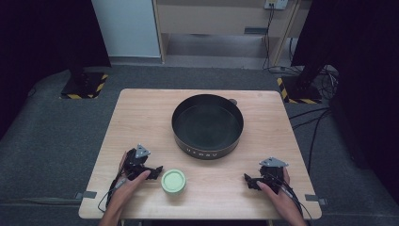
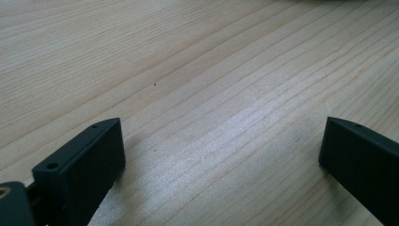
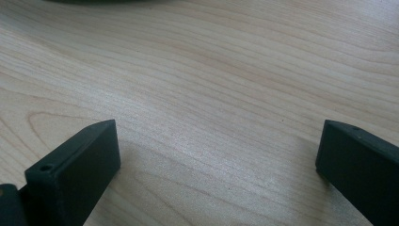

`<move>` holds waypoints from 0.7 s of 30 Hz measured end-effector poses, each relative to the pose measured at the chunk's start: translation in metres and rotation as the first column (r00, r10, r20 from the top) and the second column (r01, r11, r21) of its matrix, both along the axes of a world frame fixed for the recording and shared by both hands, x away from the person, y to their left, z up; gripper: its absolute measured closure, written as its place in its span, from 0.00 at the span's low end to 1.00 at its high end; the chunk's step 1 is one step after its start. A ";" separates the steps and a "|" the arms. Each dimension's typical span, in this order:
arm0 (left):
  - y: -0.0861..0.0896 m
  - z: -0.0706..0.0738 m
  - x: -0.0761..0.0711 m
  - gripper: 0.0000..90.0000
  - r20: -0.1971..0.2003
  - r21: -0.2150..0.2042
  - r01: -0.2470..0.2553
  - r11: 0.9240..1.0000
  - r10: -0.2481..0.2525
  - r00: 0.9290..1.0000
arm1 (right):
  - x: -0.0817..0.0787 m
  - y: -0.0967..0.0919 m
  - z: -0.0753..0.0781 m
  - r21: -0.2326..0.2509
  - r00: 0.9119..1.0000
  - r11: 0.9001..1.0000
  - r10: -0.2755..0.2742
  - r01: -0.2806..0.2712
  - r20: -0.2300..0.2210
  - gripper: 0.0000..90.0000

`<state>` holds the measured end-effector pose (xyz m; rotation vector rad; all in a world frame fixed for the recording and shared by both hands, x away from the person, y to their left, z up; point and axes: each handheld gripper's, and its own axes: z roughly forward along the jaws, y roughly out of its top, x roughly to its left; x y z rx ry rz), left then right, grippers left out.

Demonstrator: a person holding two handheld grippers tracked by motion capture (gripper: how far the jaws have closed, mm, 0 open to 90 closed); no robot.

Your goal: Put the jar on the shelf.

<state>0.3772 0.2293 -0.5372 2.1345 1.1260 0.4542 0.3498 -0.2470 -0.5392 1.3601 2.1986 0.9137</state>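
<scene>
High view of a wooden table (image 1: 141,113) with 2 hand-held grippers resting near its front edge. A round black pan (image 1: 207,125), empty and with faint lettering on its near wall, stands at the middle of the table toward the far side. A small pale-green round container (image 1: 173,181), seen from above with a flat top, stands near the front edge, well apart from the pan and in front of its left side.

The left gripper (image 1: 157,169) lies just beside the green container, on that container's left, with its tips pointing toward it; whether the tips touch it cannot be told from the high view. In the left gripper view, the left gripper (image 2: 221,150) has its 2 black jaws spread wide over bare wood grain, with nothing between them. This placement suggests the green container is the thing to be taken, since the open span is already aimed along the table toward it.

The right gripper (image 1: 248,181) rests at the front right, well apart from both the container and the pan, tips pointing inward toward the table's middle. In the right gripper view, the right gripper (image 3: 216,150) is likewise spread wide and empty, low over the wood, with a dark edge, probably the pan, at the top of the picture. Its position reads as a waiting posture, clear of the left gripper's line of approach.

Judged step: the container is not yet grasped.
</scene>
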 end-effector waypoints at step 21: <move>0.016 0.026 -0.033 0.02 -0.005 0.051 0.118 0.992 -0.118 0.993 | 0.000 0.000 0.000 0.000 1.000 1.000 0.000 0.000 0.000 0.00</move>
